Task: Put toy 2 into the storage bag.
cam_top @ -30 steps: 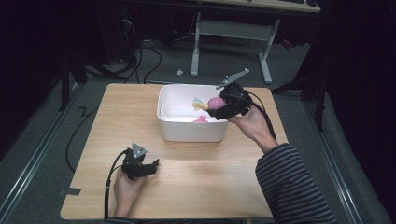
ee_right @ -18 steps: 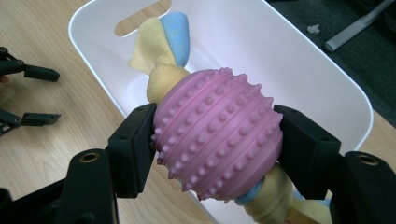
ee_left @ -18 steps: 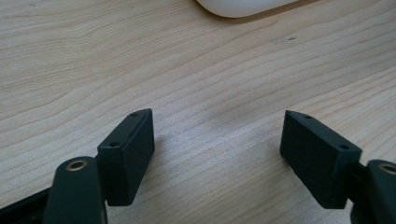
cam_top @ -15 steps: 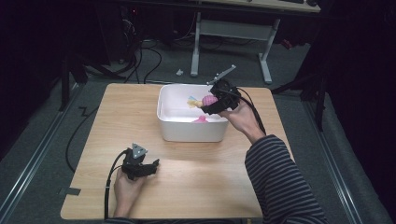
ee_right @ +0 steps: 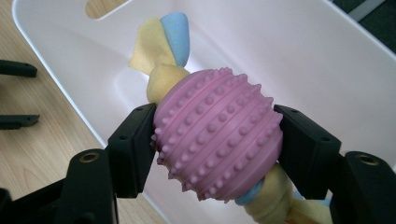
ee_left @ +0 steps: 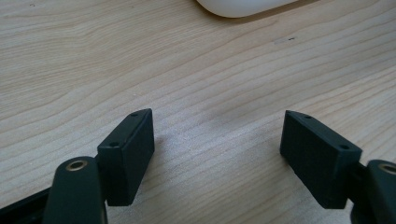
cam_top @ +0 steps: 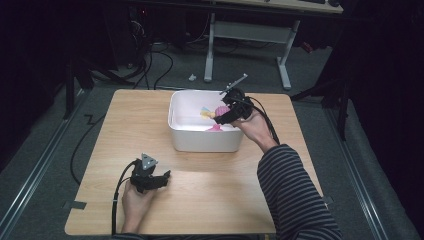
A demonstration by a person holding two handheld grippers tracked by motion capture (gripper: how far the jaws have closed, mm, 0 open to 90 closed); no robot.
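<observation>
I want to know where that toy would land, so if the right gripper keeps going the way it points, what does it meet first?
Most likely the inner wall or floor of the white bin. The right gripper, shut on the pink spiky ball toy, points into the bin, with bare plastic beyond the toy. Depth is unclear.

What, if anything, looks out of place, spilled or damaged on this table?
Nothing stands out. The right claw grips a pink studded ball on a rope toy over the white tub; the left claw rests open on the table.
</observation>
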